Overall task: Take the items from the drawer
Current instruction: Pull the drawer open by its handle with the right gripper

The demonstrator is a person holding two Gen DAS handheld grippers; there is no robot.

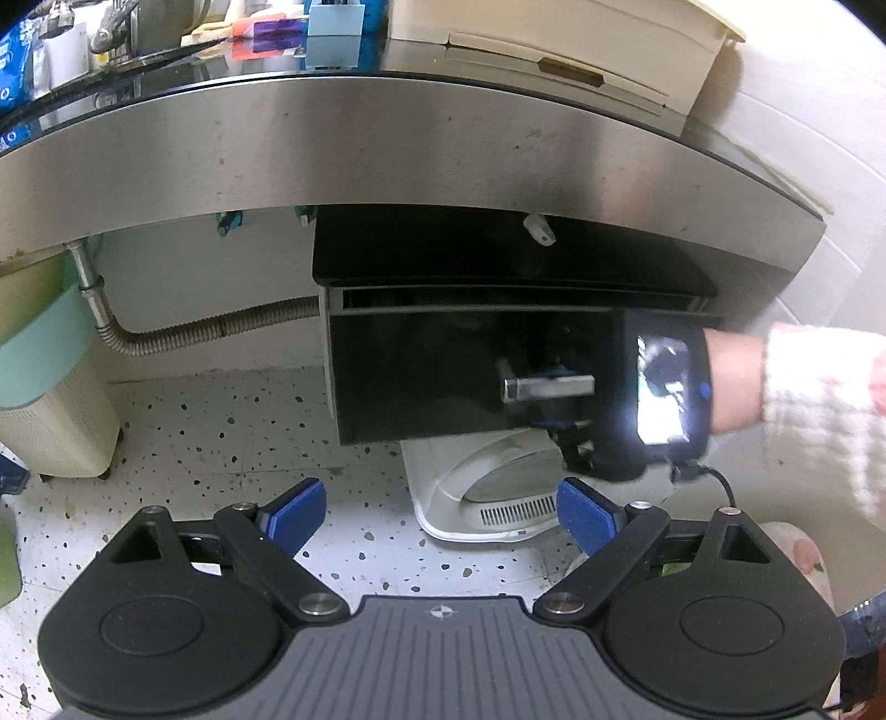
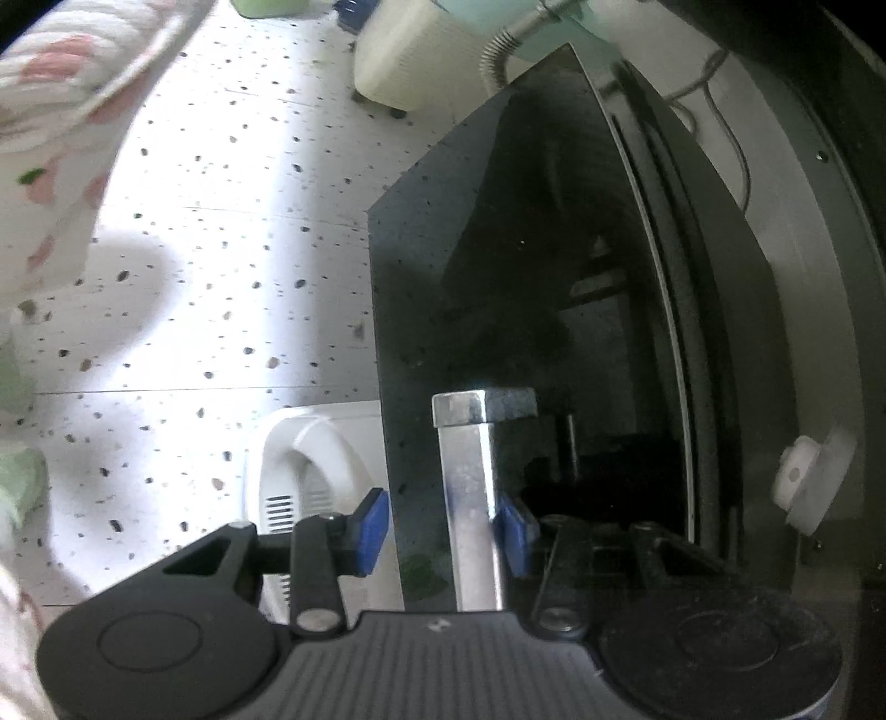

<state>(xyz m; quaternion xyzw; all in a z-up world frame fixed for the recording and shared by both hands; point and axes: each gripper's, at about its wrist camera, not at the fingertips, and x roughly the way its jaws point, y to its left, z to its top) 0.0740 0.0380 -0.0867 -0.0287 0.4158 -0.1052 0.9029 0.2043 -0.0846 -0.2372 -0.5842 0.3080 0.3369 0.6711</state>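
A black glossy drawer (image 1: 432, 371) hangs under the steel counter (image 1: 387, 149), pulled out a little, with a dark gap along its top. Its metal bar handle (image 1: 548, 386) is at the right of the front. My right gripper (image 1: 576, 437) reaches the handle from the right. In the right wrist view its blue fingers (image 2: 370, 531) stand on both sides of the handle (image 2: 470, 498), apart, with a gap on the left side. The drawer front (image 2: 498, 277) fills that view. My left gripper (image 1: 440, 512) is open and empty, held back above the floor.
A white appliance (image 1: 487, 498) lies on the speckled floor (image 1: 221, 432) below the drawer. A pale bin (image 1: 50, 387) and a corrugated metal hose (image 1: 210, 329) are at the left. A cream box (image 1: 581, 50) and clutter sit on the counter.
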